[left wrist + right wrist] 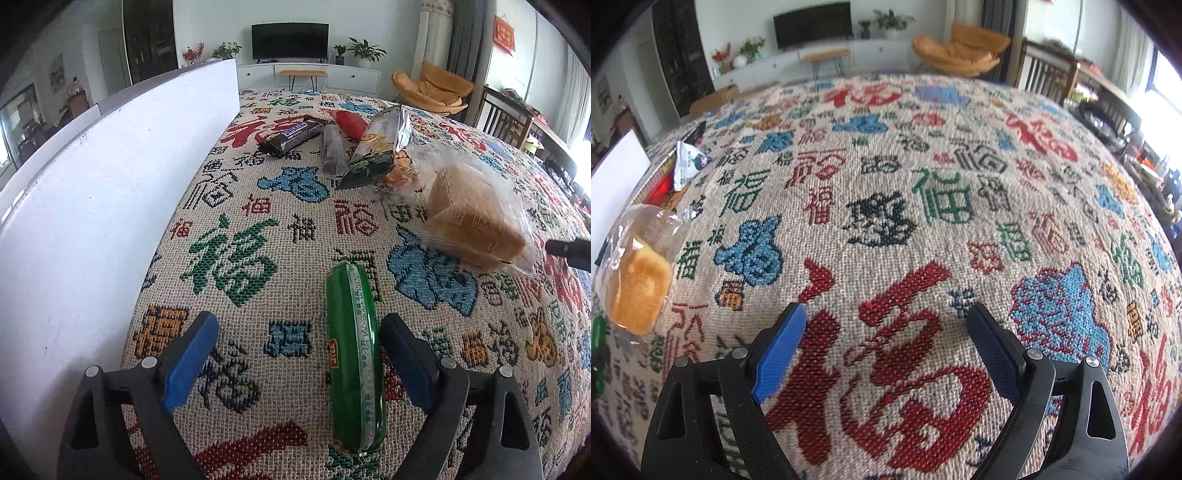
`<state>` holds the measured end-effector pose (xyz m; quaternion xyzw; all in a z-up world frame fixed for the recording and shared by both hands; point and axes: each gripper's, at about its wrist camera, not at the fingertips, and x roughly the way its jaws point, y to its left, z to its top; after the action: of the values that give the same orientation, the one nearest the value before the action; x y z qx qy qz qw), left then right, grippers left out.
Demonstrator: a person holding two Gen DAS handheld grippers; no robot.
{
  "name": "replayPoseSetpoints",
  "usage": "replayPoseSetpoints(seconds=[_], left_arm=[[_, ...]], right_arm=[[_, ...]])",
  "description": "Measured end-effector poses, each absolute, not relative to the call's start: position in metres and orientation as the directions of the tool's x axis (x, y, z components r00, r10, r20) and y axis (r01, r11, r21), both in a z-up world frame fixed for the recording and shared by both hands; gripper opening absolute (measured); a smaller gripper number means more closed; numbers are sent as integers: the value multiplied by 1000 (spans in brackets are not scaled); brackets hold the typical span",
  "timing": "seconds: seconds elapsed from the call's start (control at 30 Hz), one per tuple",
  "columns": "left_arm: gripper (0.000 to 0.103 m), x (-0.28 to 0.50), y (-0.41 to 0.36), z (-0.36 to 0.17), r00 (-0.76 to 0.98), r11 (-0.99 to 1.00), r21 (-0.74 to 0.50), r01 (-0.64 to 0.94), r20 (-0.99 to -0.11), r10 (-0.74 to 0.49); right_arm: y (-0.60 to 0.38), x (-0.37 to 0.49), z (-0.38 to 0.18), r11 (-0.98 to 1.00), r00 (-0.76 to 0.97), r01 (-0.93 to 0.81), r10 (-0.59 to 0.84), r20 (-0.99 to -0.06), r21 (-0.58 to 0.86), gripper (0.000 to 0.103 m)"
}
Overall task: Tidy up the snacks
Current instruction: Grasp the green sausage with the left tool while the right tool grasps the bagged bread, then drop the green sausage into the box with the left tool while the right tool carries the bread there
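Note:
A green sausage pack (354,354) lies on the patterned cloth between my open left gripper's (301,332) blue pads, close to the right pad (402,354); the jaws stand wide apart. A bagged bread loaf (476,218) lies to the right; it also shows in the right wrist view (641,280). Farther back are a green chip bag (380,147), a dark Snickers pack (295,134), a dark tube snack (332,151) and a red pack (351,122). My right gripper (886,325) is open and empty above bare cloth; its tip shows in the left wrist view (569,249).
A tall white box wall (110,192) stands along the left of the cloth. A white snack bag (689,162) lies at the far left in the right wrist view. Chairs (506,122) and a TV unit (306,74) stand beyond the table.

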<state>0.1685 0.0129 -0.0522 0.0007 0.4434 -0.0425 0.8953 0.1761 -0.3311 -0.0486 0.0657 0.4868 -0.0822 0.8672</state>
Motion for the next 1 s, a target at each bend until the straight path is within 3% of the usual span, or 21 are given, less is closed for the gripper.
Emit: replayPoseSetpoints(seconds=[0.1,0.17,0.27,0.5,0.6,0.63,0.73,0.8,0.87,1.0], left_arm=[[91,168,11,-52,602,997,-27,79,-796,-69],[91,168,10,-52,601,996,-28,79,-796,-70],[92,168,10,-52,601,997,-27,78,-796,-69],[92,168,10,-52,601,997,-27,78,-796,-69],[93,168,11,-52,600,996,-40,82,-796,-81],[93,168,11,-51,601,995,-48,85,-794,-90],[92,165,15,-49,593,991,-82,110,-794,-131],[74,159,15,-44,589,986,-108,125,-792,-161],[22,154,6,-40,576,978,-115,173,-794,-195],[22,149,-1,-34,558,958,-201,205,-780,-283]], right_arm=[[-312,178,-14,924,561,203,162,-812,325,91],[-273,187,5,905,563,147,255,-786,399,91],[-207,208,8,928,491,87,276,-826,362,91],[-124,243,-34,999,385,52,-24,-923,-4,92],[-149,239,-51,993,392,78,48,-919,86,86],[-160,233,-46,990,438,82,64,-897,111,78],[-187,209,-35,990,474,59,88,-876,131,76],[-206,187,-28,990,487,29,103,-867,135,76],[-219,164,-22,989,501,9,121,-857,145,76],[-239,137,-20,987,499,11,131,-856,158,76]])
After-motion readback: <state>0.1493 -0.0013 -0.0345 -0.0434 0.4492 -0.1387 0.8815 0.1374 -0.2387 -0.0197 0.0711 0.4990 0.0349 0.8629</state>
